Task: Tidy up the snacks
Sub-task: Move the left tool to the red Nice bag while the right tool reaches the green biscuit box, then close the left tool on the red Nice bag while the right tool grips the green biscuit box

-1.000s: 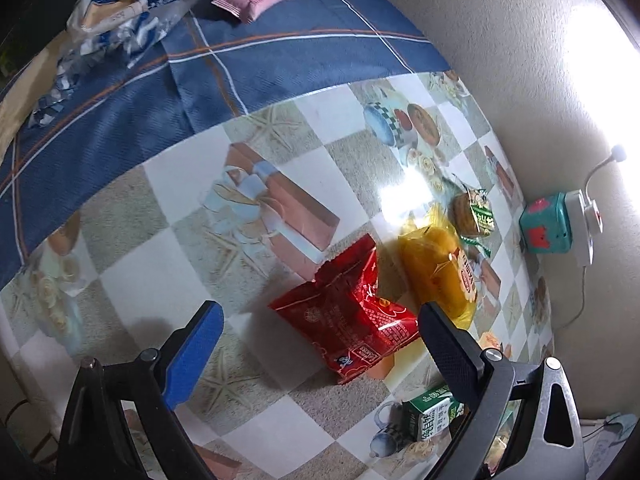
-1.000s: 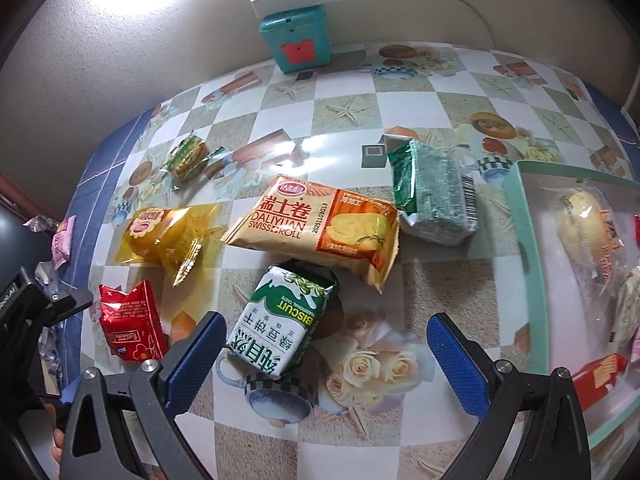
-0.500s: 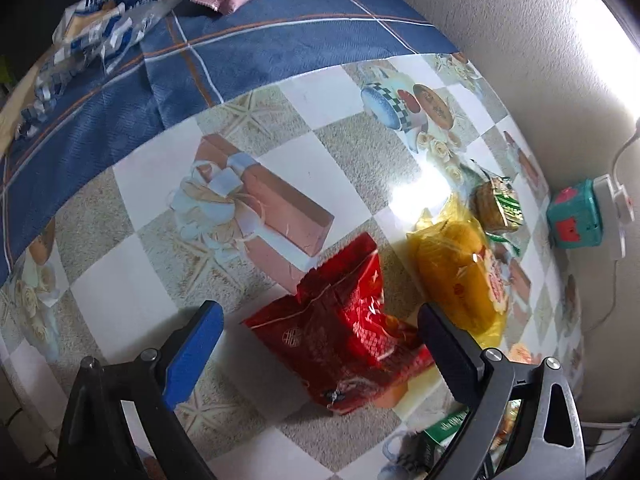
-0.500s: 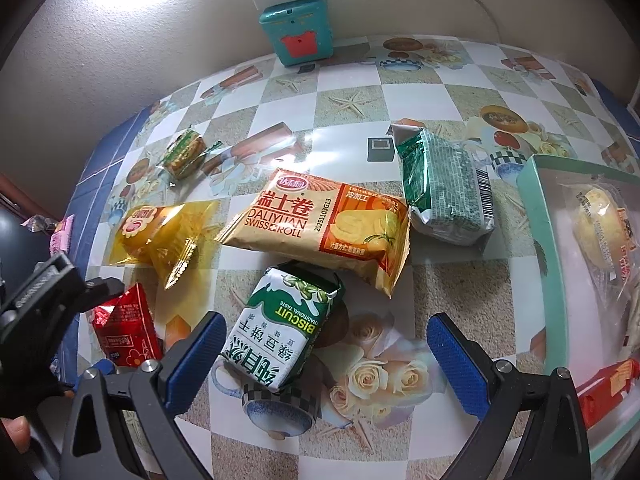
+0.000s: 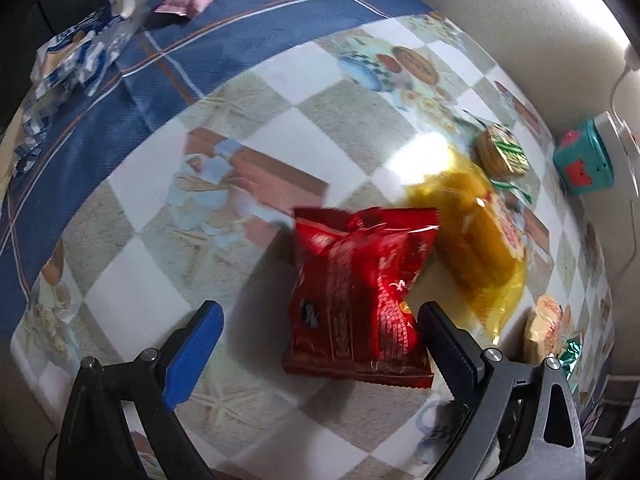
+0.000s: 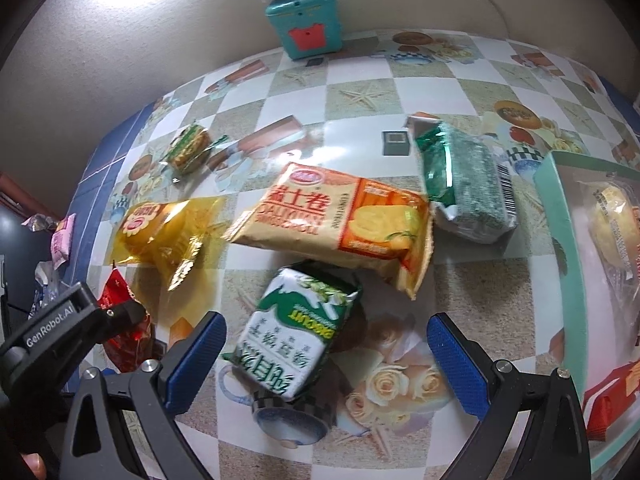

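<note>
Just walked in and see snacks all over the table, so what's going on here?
A person holding a gripper in each hand is sorting snack packs. The left gripper is open, its fingers either side of a red snack pack on the checkered tablecloth, not yet closed on it. The right gripper is open too, framing a green biscuit pack. A Swiss roll pack, a yellow pack and others lie loose; a teal tray at the right holds several snacks.
</note>
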### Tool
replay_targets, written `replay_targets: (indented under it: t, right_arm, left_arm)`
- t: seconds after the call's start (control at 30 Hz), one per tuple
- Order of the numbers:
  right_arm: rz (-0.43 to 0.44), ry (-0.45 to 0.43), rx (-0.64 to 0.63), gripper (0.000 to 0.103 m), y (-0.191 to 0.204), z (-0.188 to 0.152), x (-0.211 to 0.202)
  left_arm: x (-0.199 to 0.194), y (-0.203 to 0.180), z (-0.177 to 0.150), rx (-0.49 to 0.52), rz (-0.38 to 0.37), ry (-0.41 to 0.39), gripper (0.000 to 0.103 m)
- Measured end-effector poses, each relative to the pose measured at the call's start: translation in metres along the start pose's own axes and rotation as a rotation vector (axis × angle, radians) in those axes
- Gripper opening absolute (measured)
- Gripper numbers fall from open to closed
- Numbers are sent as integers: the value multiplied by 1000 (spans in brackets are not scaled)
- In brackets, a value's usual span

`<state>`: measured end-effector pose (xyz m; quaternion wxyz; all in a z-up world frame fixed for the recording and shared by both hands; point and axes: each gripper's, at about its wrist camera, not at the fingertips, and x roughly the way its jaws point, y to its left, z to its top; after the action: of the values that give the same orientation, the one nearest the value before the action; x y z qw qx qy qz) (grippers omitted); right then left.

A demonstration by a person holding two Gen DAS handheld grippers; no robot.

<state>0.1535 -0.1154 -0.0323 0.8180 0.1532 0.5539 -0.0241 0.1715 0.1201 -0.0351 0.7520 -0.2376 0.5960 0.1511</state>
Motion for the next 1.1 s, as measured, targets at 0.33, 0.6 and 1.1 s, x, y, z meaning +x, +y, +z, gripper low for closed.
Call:
replay_targets:
  t: [0.33,0.6,1.1]
  right_arm:
    - [7,10,-1,102,2,-3,7]
    - [-5,0,-18,102,6,-3,9]
    - [-5,-29,-55,55,7,-3,1]
  left_arm:
    - [-1,23,16,-27,8,-44,98]
    - [3,10,20,10,-4,-42,98]
    - [1,-15,13,46,-7,-58,61]
